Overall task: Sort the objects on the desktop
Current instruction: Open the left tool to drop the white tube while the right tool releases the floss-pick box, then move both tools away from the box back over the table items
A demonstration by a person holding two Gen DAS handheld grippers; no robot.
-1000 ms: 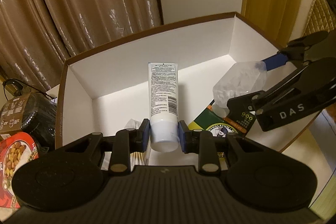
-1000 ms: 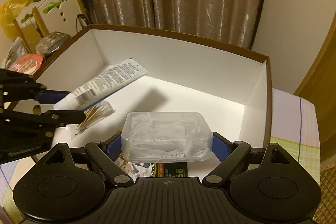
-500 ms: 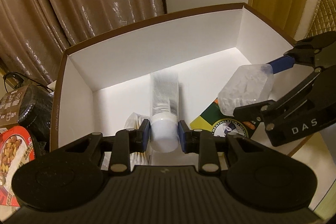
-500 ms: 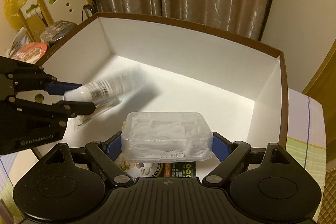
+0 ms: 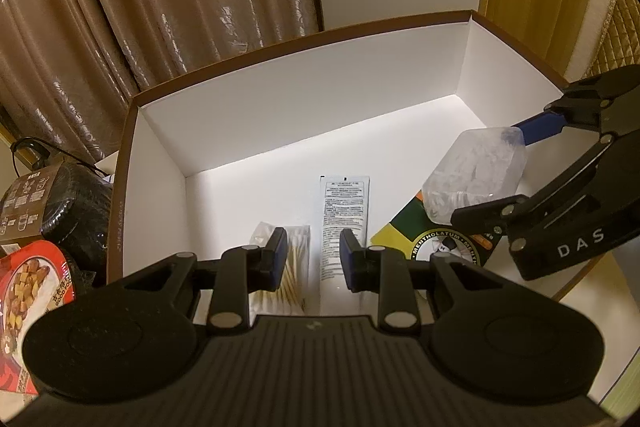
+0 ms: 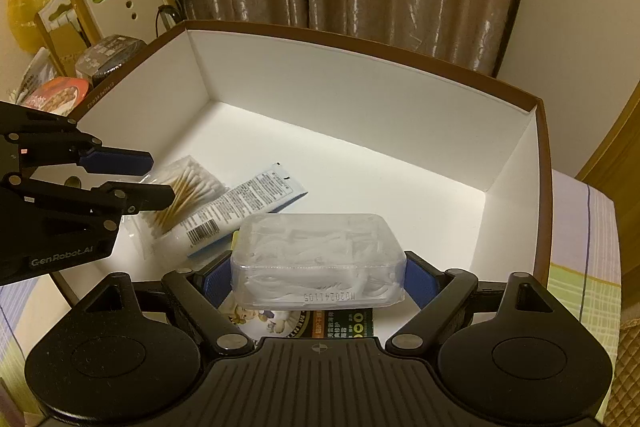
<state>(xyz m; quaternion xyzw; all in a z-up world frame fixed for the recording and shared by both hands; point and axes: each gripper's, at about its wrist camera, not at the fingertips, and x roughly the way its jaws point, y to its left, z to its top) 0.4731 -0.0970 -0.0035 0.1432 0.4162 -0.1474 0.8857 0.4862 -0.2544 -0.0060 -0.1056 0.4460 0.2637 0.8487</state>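
In the box [image 5: 248, 131]: 1 tube [image 5: 345, 223], 1 swab pack [image 5: 298, 267]. Left tongs [image 5: 313, 264] released; right tongs [image 6: 318, 273] grasping 1 clear case [image 6: 318, 259].

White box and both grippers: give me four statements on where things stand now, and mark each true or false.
1. The left gripper is clamped on the white tube. False: its jaws are open and the tube lies on the floor of the white box.
2. The right gripper holds the clear plastic case. True.
3. The bag of cotton swabs lies outside the box. False: it lies inside, beside the tube.
4. A green packet lies under the held case. True.
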